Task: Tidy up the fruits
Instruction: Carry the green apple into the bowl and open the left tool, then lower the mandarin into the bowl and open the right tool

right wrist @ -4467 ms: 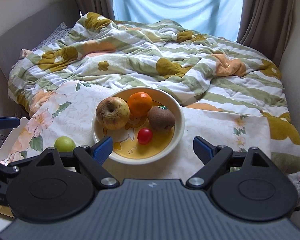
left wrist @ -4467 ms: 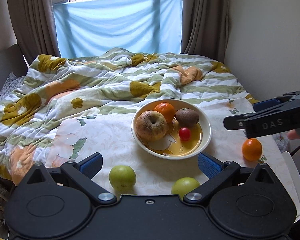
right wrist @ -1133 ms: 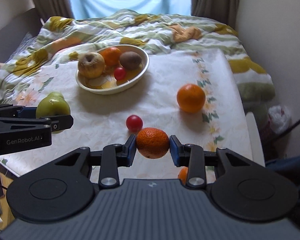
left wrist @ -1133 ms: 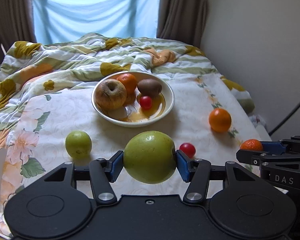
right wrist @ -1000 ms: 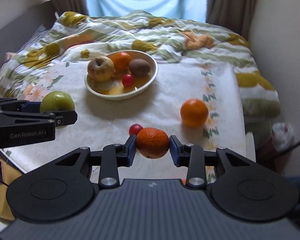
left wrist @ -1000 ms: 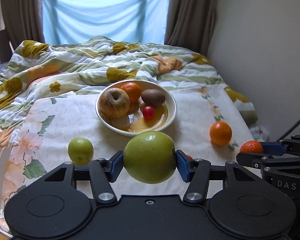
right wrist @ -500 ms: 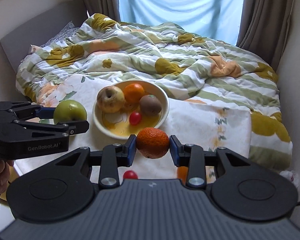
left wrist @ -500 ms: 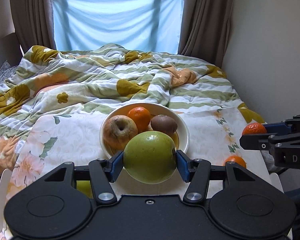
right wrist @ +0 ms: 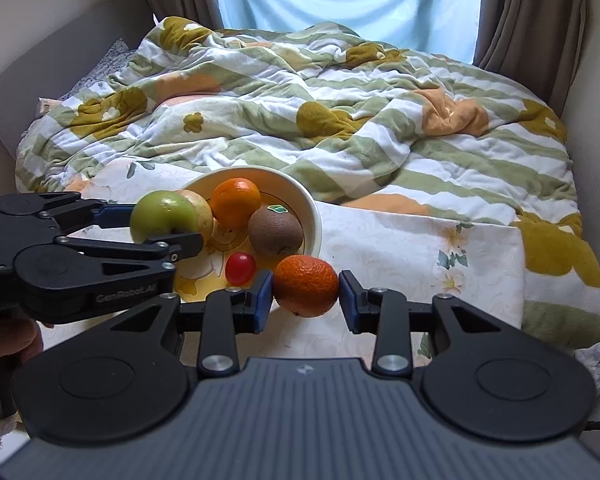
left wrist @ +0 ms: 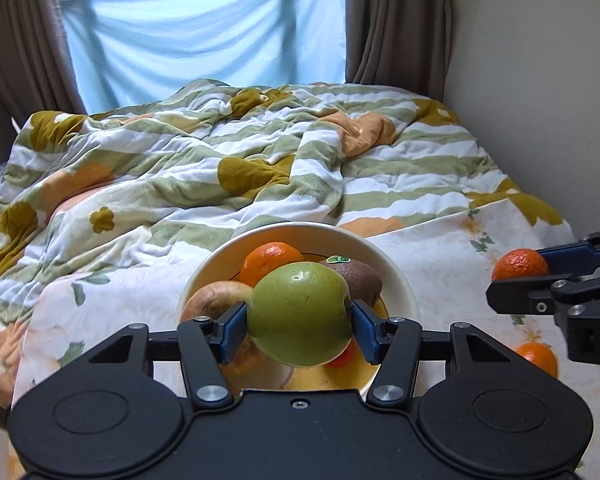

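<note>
Fruits crowd the bowl (right wrist: 314, 216) at centre frame. At left in the right wrist view, the left gripper (right wrist: 168, 222) clamps a green apple (right wrist: 162, 214) over the rim, presumably to drop it in. Lower centre, the right gripper (right wrist: 305, 294) pinches a tangerine (right wrist: 305, 285) just short of the bowl.

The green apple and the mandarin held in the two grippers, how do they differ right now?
The smooth green apple, clamped in the left gripper, looks larger than the dimpled, round orange mandarin clamped in the right gripper. The green apple hangs over the fruit in the cream ceramic bowl; the mandarin hangs near the bowl's near rim, more over the floral cloth. Both are gripped at their sides, off the bed.
</note>
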A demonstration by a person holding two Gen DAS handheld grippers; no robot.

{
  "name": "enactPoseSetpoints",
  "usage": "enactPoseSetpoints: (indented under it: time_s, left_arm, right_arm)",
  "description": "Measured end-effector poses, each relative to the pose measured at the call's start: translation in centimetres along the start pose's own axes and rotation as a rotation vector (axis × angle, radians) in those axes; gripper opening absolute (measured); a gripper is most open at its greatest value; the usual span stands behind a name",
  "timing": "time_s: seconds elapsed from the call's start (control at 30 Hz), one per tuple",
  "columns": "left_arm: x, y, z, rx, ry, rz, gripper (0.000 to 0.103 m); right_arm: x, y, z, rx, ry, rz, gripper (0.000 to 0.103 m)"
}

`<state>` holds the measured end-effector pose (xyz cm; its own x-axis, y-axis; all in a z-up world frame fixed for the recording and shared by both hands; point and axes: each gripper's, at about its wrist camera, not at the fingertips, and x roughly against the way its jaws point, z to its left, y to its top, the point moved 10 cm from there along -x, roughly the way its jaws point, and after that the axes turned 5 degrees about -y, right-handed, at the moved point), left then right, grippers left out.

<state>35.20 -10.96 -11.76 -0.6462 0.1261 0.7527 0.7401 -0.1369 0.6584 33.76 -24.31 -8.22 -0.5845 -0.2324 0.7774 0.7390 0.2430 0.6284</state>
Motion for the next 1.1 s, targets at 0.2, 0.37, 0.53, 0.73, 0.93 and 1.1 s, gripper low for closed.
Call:
enactPoseSetpoints:
  time_s: [0.2, 0.37, 0.53, 0.73, 0.93, 1.1]
  left_arm:
    - [-3.6, 0.1, 0.0, -0.081, 0.014, 0.036, 0.06]
    - [-4.2, 0.5, -0.4, -0.131, 0.027, 0.026, 0.061]
    - [-3.4, 1.3, -0.7, -0.136, 0.021, -0.027, 0.1]
    - [-1.2, 0.7, -0.3, -0.135, 0.018, -0.044, 0.1]
    - [1.6, -1.2, 0.9, -0.073, 0.019, -0.042, 0.1]
    - [3.5, -2.3, 1.7, -0.024, 0.027, -0.039, 0.1]
  right_arm:
    - [-2.2, 0.5, -1.2, -0.034, -0.017, 0.028, 0.051]
    - [-3.2, 0.6, -2.1, -0.052, -0.038, 0.044, 0.051]
    - [-3.4, 0.7, -2.6, -0.074, -0.048, 0.047, 0.051]
    - [-2.9, 0.9, -2.6, -0.082, -0.052, 0.043, 0.051]
    - [-2.9, 1.1, -1.9, -0.065, -0.043, 0.039, 0.051]
    - [-3.5, 1.3, -0.8, -0.047, -0.031, 0.036, 0.051]
